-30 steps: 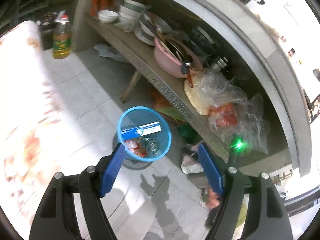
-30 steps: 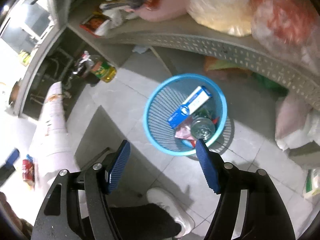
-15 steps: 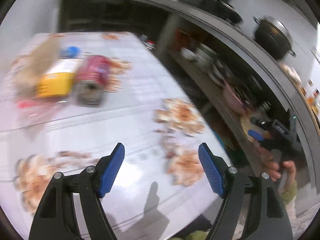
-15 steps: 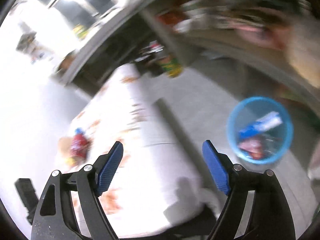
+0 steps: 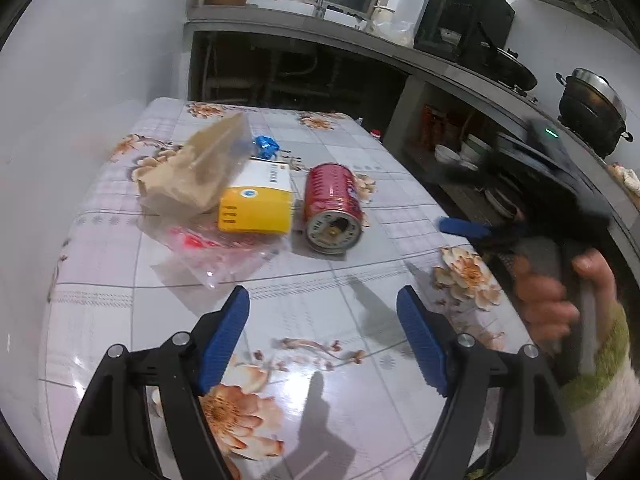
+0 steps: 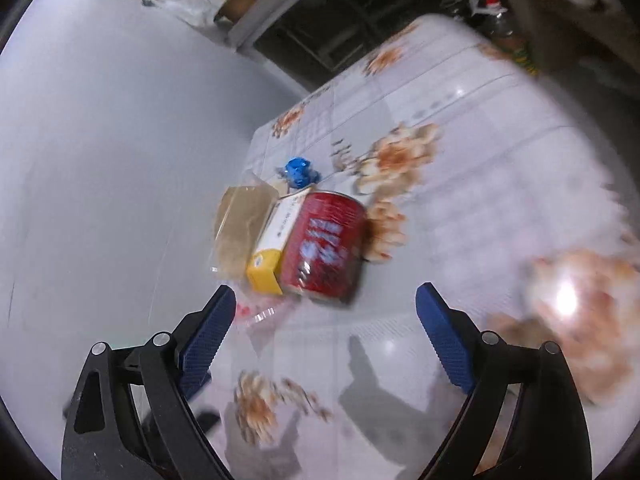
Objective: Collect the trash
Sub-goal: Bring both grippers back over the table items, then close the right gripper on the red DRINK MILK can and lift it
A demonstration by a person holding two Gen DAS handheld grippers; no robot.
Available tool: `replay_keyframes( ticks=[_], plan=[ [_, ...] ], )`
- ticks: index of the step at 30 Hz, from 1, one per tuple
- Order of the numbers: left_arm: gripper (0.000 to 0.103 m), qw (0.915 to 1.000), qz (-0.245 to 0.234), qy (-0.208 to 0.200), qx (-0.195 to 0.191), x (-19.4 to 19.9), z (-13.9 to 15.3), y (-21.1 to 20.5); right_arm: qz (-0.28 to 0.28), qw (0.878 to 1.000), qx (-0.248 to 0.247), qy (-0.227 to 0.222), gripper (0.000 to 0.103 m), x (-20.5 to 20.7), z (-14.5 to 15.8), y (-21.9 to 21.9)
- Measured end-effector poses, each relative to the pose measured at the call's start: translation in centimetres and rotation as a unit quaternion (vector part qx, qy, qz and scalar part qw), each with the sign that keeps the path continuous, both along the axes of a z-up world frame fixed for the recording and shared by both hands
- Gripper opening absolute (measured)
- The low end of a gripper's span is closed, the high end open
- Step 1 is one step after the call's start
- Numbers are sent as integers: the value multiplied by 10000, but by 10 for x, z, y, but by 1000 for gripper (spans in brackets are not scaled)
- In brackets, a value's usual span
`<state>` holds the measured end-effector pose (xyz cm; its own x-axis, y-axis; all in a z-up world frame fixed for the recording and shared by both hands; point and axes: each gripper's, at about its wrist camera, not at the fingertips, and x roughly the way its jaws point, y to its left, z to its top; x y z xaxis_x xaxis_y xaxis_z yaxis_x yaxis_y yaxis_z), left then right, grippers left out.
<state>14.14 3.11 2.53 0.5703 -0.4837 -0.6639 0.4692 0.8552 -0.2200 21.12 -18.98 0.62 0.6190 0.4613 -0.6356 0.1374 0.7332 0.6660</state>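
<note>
On the floral tablecloth lies a cluster of trash: a red can on its side, a yellow box, a brown paper bag, a clear plastic wrapper and a small blue wrapper. My left gripper hovers open above the table, short of the can, nothing between its fingers. In the right wrist view the red can, yellow box and brown bag lie just ahead of my right gripper. Its jaws are opening and hold nothing. A hand carries it at the table's right.
A grey wall borders the table on the left. Behind stands a concrete counter with a tap, a black appliance and a pot. Bowls and dishes sit on a shelf right of the table.
Both grippers swung away from the blue bin on the floor to the table with the trash. The right gripper's jaws stand wider than before.
</note>
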Motion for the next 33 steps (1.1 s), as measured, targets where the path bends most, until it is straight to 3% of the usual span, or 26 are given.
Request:
replay_keyframes(
  ticks=[5, 8, 12, 14, 26, 33],
  plan=[
    [74, 9998, 128, -98, 70, 5, -2, 9, 32, 9989, -89, 454, 88, 51, -26, 29],
    [74, 9996, 208, -180, 103, 7, 0, 17, 133, 9982, -152, 561, 87, 60, -35, 45],
    [74, 9993, 303, -216, 85, 13, -1, 27, 246, 9972, -283, 654, 67, 62, -44, 57],
    [74, 9992, 348, -184, 33, 17, -2, 31, 260, 9968, -311, 684, 64, 61, -46, 59],
    [74, 9988, 388, -240, -171, 27, 4, 36, 218, 9844, -1640, 596, 64, -14, -5, 44],
    [74, 9974, 552, -255, -385, 38, 12, 42, 345, 9767, -1990, 724, 64, -48, 3, 33]
  ],
)
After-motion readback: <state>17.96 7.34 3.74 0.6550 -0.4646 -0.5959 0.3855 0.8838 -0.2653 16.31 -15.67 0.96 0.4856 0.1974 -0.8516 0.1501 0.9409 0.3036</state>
